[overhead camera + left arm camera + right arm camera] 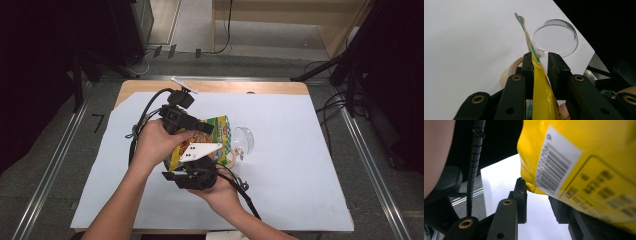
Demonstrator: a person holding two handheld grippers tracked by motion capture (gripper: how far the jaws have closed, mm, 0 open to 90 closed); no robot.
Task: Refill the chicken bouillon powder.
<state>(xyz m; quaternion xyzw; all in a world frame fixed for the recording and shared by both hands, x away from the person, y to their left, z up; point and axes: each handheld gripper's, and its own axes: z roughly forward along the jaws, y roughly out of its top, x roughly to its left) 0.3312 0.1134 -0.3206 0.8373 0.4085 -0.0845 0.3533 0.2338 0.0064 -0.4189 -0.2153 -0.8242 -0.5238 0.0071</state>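
Note:
A yellow snack bag [220, 131] hangs above the table between my two grippers. My left gripper [202, 129] comes in from the left. In the left gripper view its jaws [540, 57] are shut on the bag's flat sealed edge [541, 95], which stands upright between the pads. My right gripper [197, 162] reaches up from below. In the right gripper view the bag's barcode side [586, 157] bulges over the jaws, and its lower corner sits pinched between the tips [537, 192]. A hand holds each gripper.
A clear round bowl [244, 140] [556, 37] lies on the white sheet [300, 175] just right of the bag, with a tan ring [232, 159] [510, 71] beside it. The right gripper's cable [475, 157] trails toward the front edge. Dark stands flank the table.

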